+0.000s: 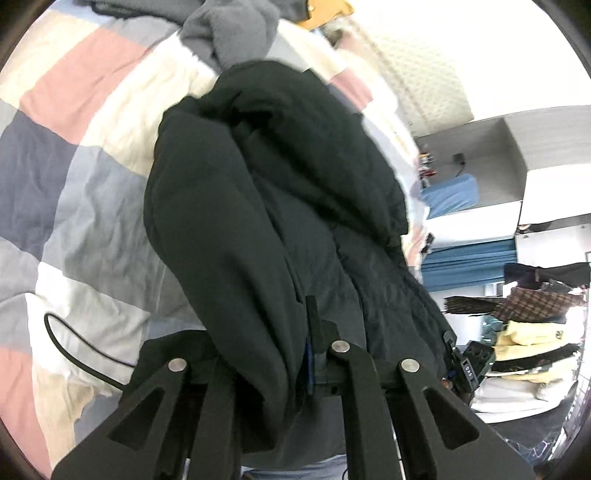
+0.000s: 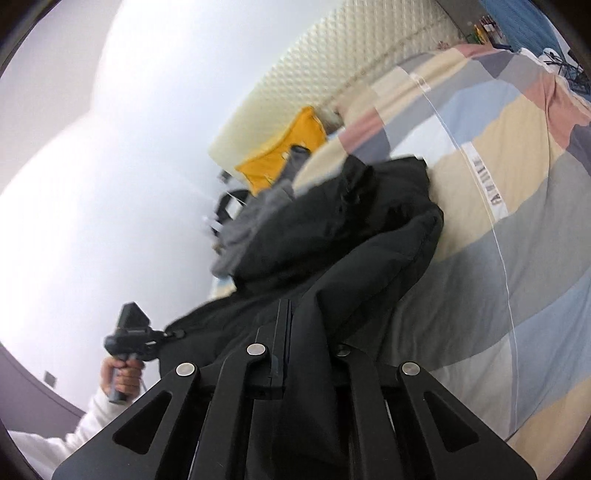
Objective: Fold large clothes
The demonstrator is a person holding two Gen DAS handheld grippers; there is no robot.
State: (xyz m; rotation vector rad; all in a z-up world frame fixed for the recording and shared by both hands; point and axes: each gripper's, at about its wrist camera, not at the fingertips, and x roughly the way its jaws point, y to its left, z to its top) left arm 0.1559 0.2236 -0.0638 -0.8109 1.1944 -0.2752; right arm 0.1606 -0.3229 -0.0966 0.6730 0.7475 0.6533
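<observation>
A large black padded jacket [image 1: 266, 206] hangs bunched above the bed, filling the middle of the left wrist view. My left gripper [image 1: 308, 332] is shut on a fold of its fabric, which drapes over the fingers. In the right wrist view the same black jacket [image 2: 351, 236] hangs from my right gripper [image 2: 286, 332], which is shut on another edge of it. The left gripper [image 2: 129, 339] and the hand that holds it show at the lower left of that view, pulling the jacket taut.
A patchwork duvet [image 1: 74, 166] in pink, cream, grey and blue covers the bed [image 2: 517, 221] below. A grey garment [image 1: 236, 33] and a yellow cloth [image 2: 288, 147] lie by the cream headboard [image 2: 332, 55]. A clothes rack [image 1: 532, 332] and shelves stand at the right.
</observation>
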